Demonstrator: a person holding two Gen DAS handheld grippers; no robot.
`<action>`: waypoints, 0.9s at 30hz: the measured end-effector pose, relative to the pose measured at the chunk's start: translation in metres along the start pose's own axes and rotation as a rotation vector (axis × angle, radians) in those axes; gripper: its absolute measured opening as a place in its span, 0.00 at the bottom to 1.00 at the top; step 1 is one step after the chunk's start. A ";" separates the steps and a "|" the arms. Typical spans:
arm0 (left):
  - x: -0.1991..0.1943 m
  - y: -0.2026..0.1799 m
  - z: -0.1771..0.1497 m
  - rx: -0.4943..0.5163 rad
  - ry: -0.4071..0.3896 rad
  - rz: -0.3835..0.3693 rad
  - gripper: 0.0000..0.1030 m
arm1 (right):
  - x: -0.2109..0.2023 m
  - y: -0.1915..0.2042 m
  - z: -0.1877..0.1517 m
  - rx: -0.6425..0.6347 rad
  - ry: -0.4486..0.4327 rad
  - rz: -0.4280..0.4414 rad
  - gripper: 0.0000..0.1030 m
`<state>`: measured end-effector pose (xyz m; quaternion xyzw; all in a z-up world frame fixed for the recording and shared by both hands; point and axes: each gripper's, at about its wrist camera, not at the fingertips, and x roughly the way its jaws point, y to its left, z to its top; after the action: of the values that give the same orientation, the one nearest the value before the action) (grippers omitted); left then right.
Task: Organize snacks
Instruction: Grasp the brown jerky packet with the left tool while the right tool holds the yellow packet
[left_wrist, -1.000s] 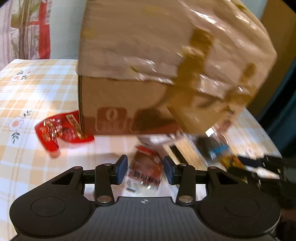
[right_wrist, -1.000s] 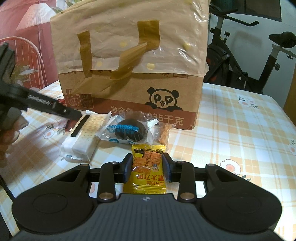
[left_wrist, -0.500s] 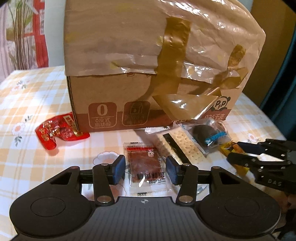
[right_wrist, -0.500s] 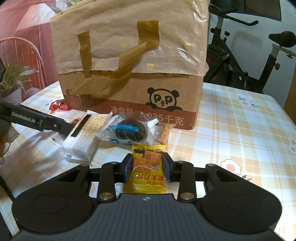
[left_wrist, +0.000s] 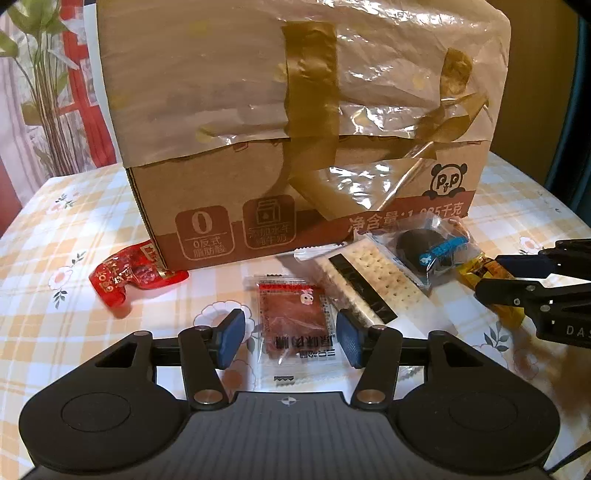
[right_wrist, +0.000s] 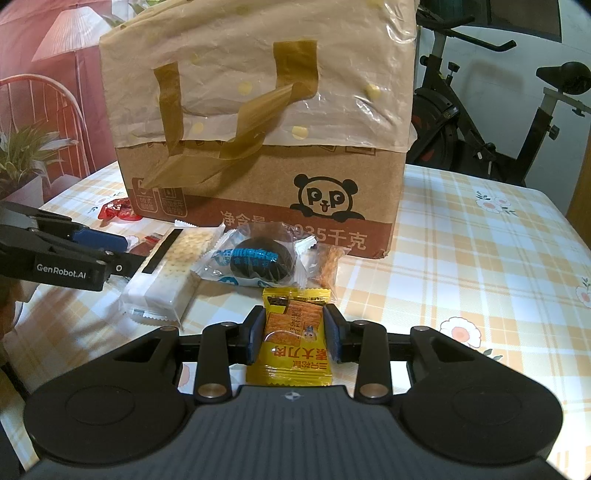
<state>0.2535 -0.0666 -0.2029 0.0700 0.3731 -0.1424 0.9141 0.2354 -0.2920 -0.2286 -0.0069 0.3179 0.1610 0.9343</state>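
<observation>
Left wrist view shows the left tool (left_wrist: 290, 338) spread open, its blue pads either side of a clear sachet with a reddish-brown slab (left_wrist: 293, 321) lying flat on the checked table (left_wrist: 74, 229); the pads do not appear to touch the wrapper. Beside that sachet lie a long cracker pack (left_wrist: 373, 284) and a dark round cookie in clear wrap (left_wrist: 432, 249), both close to the foot of the taped cardboard box (left_wrist: 295, 129). A crumpled red wrapper (left_wrist: 129, 273) sits apart at the box's left corner.

From the right wrist view, the right tool (right_wrist: 294, 334) brackets a yellow snack packet (right_wrist: 293, 343). Its pads stand close against the packet's edges, but whether they already press it I cannot tell. A small orange-filled sachet (right_wrist: 328, 266) lies just behind, against the box.

I judge this to be the pick-up step, with each tool lined up on its own packet and nothing yet lifted. Next, the left tool needs to close squarely across the flat sachet, low enough to catch it, since thin slippery film may slide out. The right tool should firm its hold, then lift clear of neighbouring packs.
</observation>
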 end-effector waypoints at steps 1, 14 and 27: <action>0.001 0.000 0.000 -0.005 0.002 0.000 0.56 | 0.000 -0.001 0.000 0.001 0.000 0.000 0.36; -0.009 0.006 -0.003 -0.051 -0.004 -0.023 0.39 | 0.000 0.000 0.000 -0.001 0.000 -0.001 0.36; -0.043 0.020 -0.005 -0.140 -0.074 -0.024 0.39 | 0.000 0.001 0.000 0.000 -0.004 -0.002 0.36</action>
<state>0.2271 -0.0379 -0.1755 -0.0037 0.3487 -0.1294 0.9283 0.2346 -0.2915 -0.2287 -0.0072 0.3163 0.1602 0.9350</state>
